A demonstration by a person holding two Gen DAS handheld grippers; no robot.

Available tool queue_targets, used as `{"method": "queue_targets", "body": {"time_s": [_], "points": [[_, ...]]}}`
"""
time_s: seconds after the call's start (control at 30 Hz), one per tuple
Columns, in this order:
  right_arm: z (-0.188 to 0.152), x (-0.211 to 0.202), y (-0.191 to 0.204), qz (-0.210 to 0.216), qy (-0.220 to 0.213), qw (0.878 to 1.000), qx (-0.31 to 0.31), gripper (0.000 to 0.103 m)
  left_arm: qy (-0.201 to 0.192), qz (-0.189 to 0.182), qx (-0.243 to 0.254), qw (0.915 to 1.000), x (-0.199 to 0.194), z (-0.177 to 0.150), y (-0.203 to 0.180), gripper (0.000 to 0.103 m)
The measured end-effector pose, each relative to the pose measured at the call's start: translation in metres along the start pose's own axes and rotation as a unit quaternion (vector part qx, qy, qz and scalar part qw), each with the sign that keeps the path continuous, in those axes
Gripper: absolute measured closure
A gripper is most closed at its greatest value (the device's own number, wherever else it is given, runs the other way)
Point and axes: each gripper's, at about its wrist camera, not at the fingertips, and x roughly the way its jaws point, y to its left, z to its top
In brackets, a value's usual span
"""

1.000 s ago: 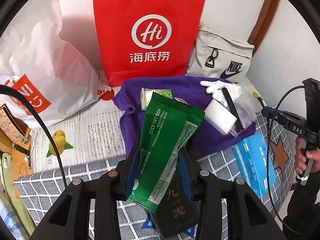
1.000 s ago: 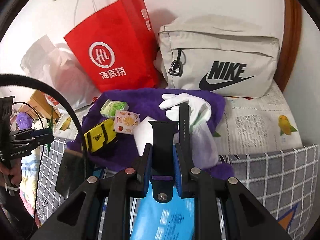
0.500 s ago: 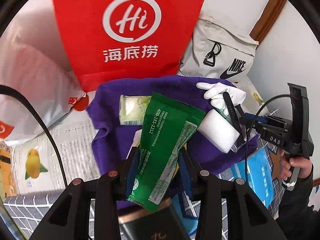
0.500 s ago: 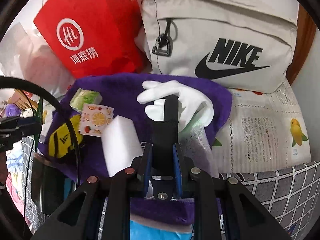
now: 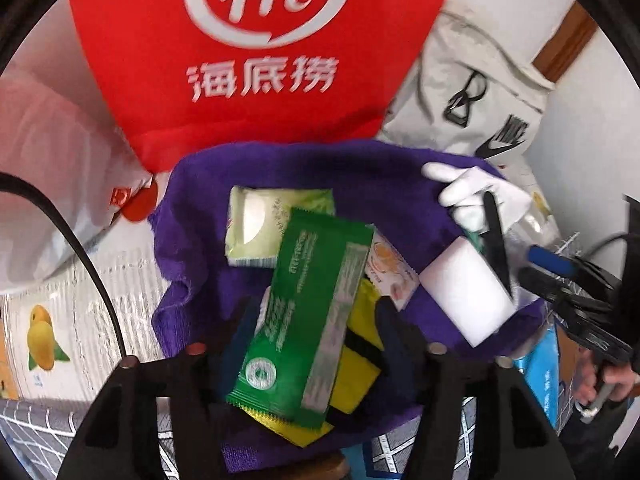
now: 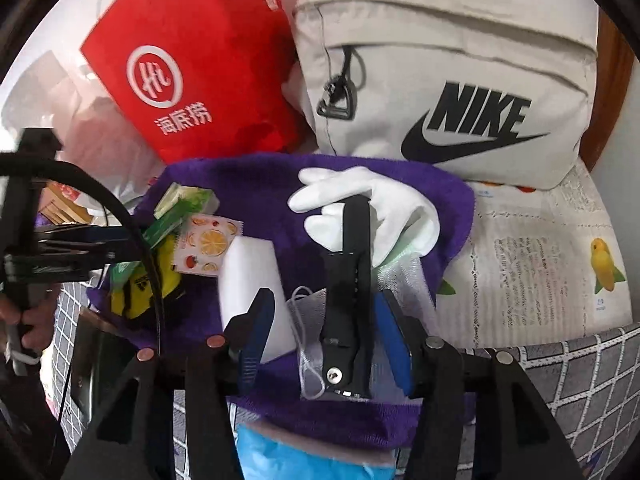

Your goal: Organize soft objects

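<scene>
Nearest the left gripper (image 5: 316, 316), the jaws stand parted around the green packet (image 5: 308, 316), which lies loose over a yellow pouch (image 5: 356, 364) on the purple towel (image 5: 384, 184). The right gripper (image 6: 324, 320) is likewise released, the black strap (image 6: 352, 276) lying free between its jaws, its tip on the white glove (image 6: 396, 208). A clean finish would be to draw both grippers straight back without dragging anything off the pile. Half a second ago both jaws were clenched on these items, and the red bag (image 5: 256, 52) beyond looked farther off.
</scene>
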Motion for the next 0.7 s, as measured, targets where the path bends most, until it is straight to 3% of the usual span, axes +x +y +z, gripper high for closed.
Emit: {"method": "queue_targets", "body": {"time_s": [0.13, 0.27, 0.33, 0.47, 0.5, 0.7], "points": [[-0.004, -0.014, 0.007, -0.004, -0.003, 1.000, -0.008, 0.049, 0.016, 0.003, -0.017, 0.9997, 0.008, -0.002, 0.005, 0.040], [-0.013, -0.034, 0.022, -0.005, -0.014, 1.000, -0.014, 0.044, 0.005, 0.021, -0.008, 0.9997, -0.005, -0.012, 0.000, 0.034], [-0.019, -0.048, 0.031, -0.010, -0.026, 1.000, -0.013, 0.030, -0.013, 0.034, 0.002, 0.9993, -0.021, -0.021, -0.006, 0.028], [-0.036, -0.078, 0.049, -0.016, -0.049, 0.999, -0.015, 0.023, -0.063, 0.067, 0.010, 0.9958, -0.061, -0.041, -0.016, 0.012], [-0.039, -0.082, 0.053, -0.015, -0.053, 0.998, -0.018, 0.022, -0.077, 0.067, 0.008, 0.9947, -0.071, -0.047, -0.019, 0.004], [-0.071, -0.117, 0.074, -0.040, -0.066, 0.996, -0.034, 0.012, -0.137, 0.070, 0.011, 0.9881, -0.126, -0.090, -0.048, 0.002]]}}
